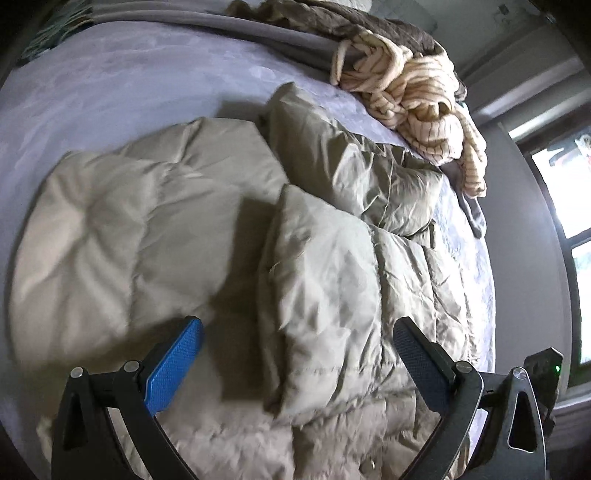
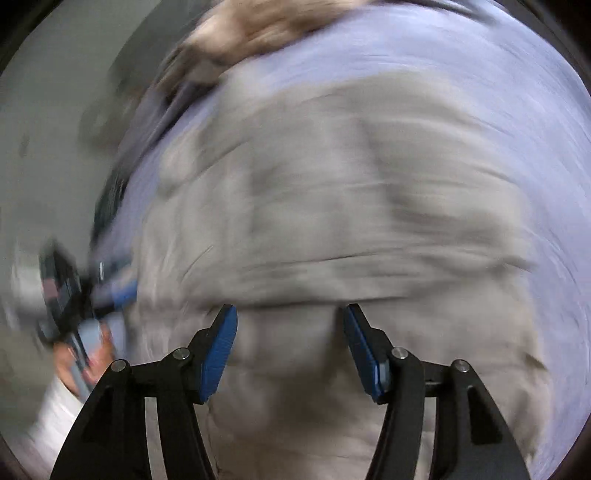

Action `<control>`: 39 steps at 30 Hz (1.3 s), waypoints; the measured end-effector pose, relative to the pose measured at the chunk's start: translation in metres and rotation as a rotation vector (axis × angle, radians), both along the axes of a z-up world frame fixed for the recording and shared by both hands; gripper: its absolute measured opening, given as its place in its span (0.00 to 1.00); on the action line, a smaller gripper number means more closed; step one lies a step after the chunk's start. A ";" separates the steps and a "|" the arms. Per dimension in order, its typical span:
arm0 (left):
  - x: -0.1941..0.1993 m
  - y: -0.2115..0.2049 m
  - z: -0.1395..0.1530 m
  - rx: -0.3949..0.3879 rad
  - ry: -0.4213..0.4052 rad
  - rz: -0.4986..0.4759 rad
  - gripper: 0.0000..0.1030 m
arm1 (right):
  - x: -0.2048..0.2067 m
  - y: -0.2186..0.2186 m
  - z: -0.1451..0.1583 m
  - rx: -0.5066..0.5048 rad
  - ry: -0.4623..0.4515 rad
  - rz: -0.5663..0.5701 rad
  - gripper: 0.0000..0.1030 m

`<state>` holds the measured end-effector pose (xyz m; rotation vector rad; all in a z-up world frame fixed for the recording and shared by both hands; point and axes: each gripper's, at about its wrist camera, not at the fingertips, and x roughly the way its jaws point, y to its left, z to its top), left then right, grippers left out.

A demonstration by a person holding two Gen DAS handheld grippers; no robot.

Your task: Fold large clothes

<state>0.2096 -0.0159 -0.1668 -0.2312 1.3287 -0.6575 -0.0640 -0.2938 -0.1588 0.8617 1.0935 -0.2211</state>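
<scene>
1. Left wrist view, at 9 o'clock: lavender bed sheet, bare toward 10 o'clock, with the pale inner side of a beige puffer jacket spread flat over it.
2. At centre: a padded flap of the jacket folded over onto the body, its edge running from 12 down toward 6 o'clock.
3. At 6 o'clock: left gripper hovering above the jacket, blue-padded fingers spread wide apart, nothing clamped between them.
4. At 1 o'clock: a crumpled cream striped garment at the bed's edge, just beyond the jacket; brown quilted bedding behind it at 12.
5. At 3 o'clock: a bright window.
6. Right wrist view, heavily blurred: at 8 o'clock, a hand on the other gripper.
7. At centre: the jacket filling the view, sheet round it from 12 to 4 o'clock.
8. At 6 o'clock: right gripper over the jacket, fingers apart; contact with the cloth impossible to tell.
</scene>
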 end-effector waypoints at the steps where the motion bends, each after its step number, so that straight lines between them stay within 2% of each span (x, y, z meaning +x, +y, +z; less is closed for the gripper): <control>1: 0.001 -0.004 -0.001 0.004 -0.003 -0.008 1.00 | -0.015 -0.020 -0.003 0.055 -0.019 -0.089 0.62; 3: 0.001 -0.014 -0.003 0.008 -0.007 -0.026 0.96 | -0.044 -0.055 -0.014 0.207 -0.085 -0.260 0.62; 4: 0.001 -0.019 -0.005 0.009 -0.005 -0.034 0.82 | -0.056 -0.070 -0.023 0.285 -0.116 -0.336 0.62; 5: 0.002 -0.024 -0.008 0.015 0.006 -0.046 0.62 | -0.062 -0.078 -0.029 0.329 -0.133 -0.375 0.62; 6: 0.002 -0.028 -0.011 0.026 0.020 -0.054 0.49 | -0.067 -0.085 -0.035 0.362 -0.150 -0.415 0.62; 7: 0.002 -0.032 -0.014 0.031 0.034 -0.064 0.19 | -0.070 -0.091 -0.040 0.388 -0.168 -0.449 0.62; 8: 0.001 -0.033 -0.015 0.018 0.045 -0.071 0.14 | -0.069 -0.093 -0.042 0.401 -0.180 -0.466 0.62; 9: -0.001 -0.033 -0.012 0.017 0.031 -0.060 0.14 | -0.066 -0.096 -0.043 0.412 -0.194 -0.482 0.57; 10: -0.006 -0.031 -0.004 0.018 -0.007 -0.059 0.11 | -0.061 -0.095 -0.044 0.403 -0.201 -0.485 0.25; 11: -0.010 -0.029 0.000 0.021 -0.029 -0.060 0.11 | -0.056 -0.096 -0.040 0.370 -0.202 -0.472 0.05; 13: -0.020 -0.023 0.006 0.037 -0.063 -0.060 0.11 | -0.043 -0.095 -0.028 0.300 -0.200 -0.411 0.04; 16: -0.030 -0.018 -0.006 0.090 -0.060 -0.070 0.11 | -0.024 -0.099 -0.012 0.187 -0.174 -0.308 0.04; 21: -0.032 -0.019 -0.022 0.142 -0.083 -0.057 0.14 | -0.023 -0.097 -0.039 0.140 -0.053 -0.259 0.04; 22: -0.033 -0.019 -0.020 0.160 -0.093 -0.054 0.19 | -0.024 -0.097 -0.045 0.147 -0.041 -0.264 0.04; 23: -0.033 -0.019 -0.017 0.193 -0.116 -0.048 0.28 | -0.026 -0.097 -0.047 0.155 -0.041 -0.273 0.04; 24: -0.033 -0.018 -0.012 0.227 -0.144 -0.041 0.37 | -0.029 -0.097 -0.046 0.169 -0.044 -0.284 0.07; 25: -0.034 -0.015 -0.005 0.282 -0.196 -0.024 0.59 | -0.031 -0.097 -0.043 0.176 -0.044 -0.281 0.09; 26: -0.033 -0.012 0.001 0.317 -0.237 -0.004 0.72 | -0.031 -0.096 -0.037 0.176 -0.032 -0.251 0.12; 27: -0.032 -0.006 0.009 0.340 -0.283 0.018 0.72 | -0.032 -0.093 -0.029 0.168 -0.022 -0.212 0.23; 28: -0.030 -0.001 0.014 0.337 -0.296 0.021 0.72 | -0.033 -0.089 -0.019 0.149 -0.021 -0.161 0.39; 30: -0.025 0.012 0.023 0.312 -0.290 0.034 0.67 | -0.038 -0.080 0.005 0.121 -0.080 -0.067 0.56; 32: -0.021 0.018 0.031 0.283 -0.288 0.039 0.26 | -0.045 -0.080 0.028 0.091 -0.157 -0.035 0.56; 33: -0.018 0.015 0.032 0.272 -0.271 0.029 0.20 | -0.047 -0.086 0.036 0.062 -0.180 -0.058 0.56; 35: -0.018 0.011 0.035 0.223 -0.252 0.007 0.19 | -0.043 -0.108 0.038 0.036 -0.185 -0.151 0.58; 36: -0.019 0.005 0.035 0.207 -0.249 -0.007 0.19 | -0.041 -0.120 0.033 0.038 -0.179 -0.210 0.63; 39: -0.028 -0.023 0.034 0.213 -0.274 -0.060 0.19 | -0.026 -0.151 -0.005 0.159 -0.150 -0.348 0.64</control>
